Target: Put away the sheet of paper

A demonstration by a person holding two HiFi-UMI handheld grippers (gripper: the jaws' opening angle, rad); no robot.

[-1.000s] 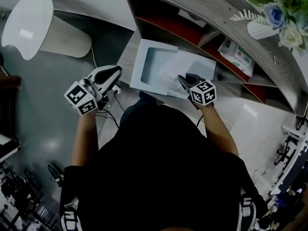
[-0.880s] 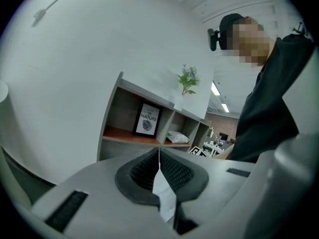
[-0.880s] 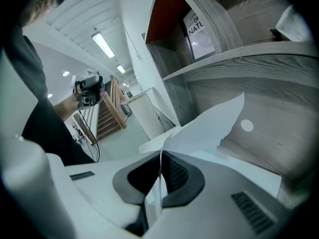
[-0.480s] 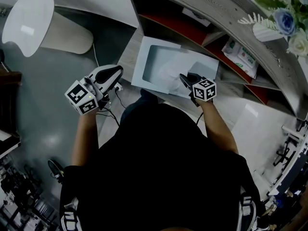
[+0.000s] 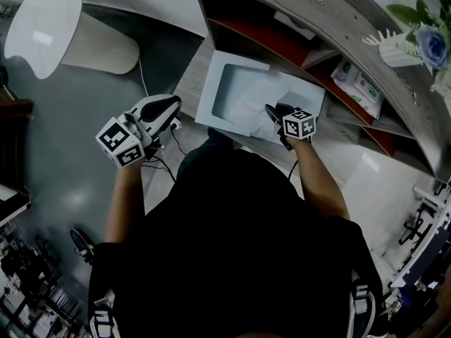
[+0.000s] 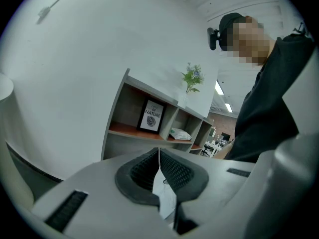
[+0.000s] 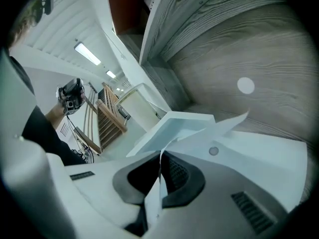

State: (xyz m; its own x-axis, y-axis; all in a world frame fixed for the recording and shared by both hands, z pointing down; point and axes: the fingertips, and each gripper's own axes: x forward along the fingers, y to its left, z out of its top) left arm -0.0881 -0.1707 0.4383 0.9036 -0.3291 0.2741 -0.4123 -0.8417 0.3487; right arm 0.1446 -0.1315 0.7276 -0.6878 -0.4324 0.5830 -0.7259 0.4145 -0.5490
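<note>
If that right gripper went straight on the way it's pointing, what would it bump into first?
Probably the open white box. The right gripper, shut on the sheet of paper, points into it. The paper's free edge would likely touch first, though depth is hard to judge.

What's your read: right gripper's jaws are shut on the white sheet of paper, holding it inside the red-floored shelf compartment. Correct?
The place is wrong. The right gripper, jaws shut on the white sheet of paper, holds it over the shallow pale blue open box in front of the grey wooden shelf unit, not inside a compartment. The head view shows it.
</note>
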